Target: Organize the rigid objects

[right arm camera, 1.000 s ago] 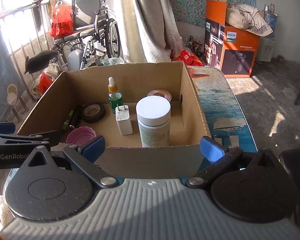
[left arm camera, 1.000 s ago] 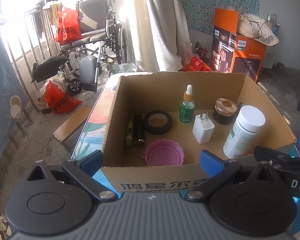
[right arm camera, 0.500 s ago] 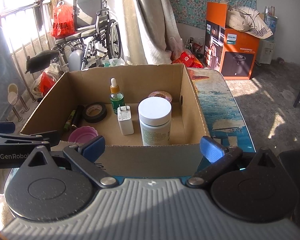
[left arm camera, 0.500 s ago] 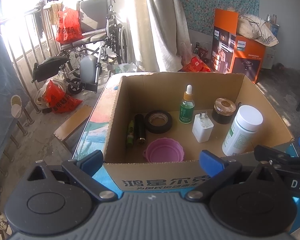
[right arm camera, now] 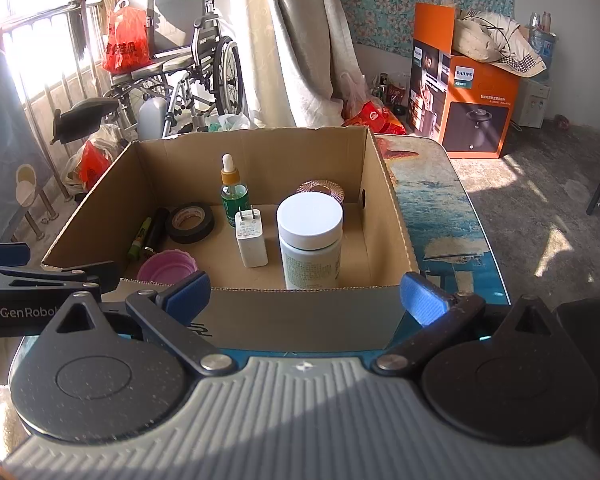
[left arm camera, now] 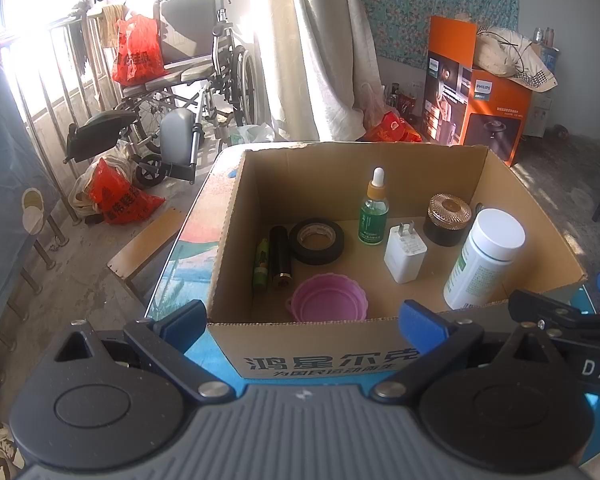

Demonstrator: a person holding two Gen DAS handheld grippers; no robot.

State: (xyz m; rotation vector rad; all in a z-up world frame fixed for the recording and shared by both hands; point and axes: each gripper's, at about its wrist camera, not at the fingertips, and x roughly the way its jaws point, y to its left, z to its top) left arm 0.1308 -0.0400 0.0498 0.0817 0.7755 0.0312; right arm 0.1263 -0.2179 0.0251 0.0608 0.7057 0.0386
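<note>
You hold the left gripper (left arm camera: 302,318) and right gripper (right arm camera: 306,292) side by side just short of the cardboard box's (left arm camera: 320,350) near wall, fingers spread wide and empty; inside, the white bottle (right arm camera: 310,240), charger (right arm camera: 251,238) and dropper bottle (right arm camera: 233,196) stand upright, tape roll (left arm camera: 316,241) and pink cup (left arm camera: 329,298) lie left; everything looks packed, so you seem finished.
</note>
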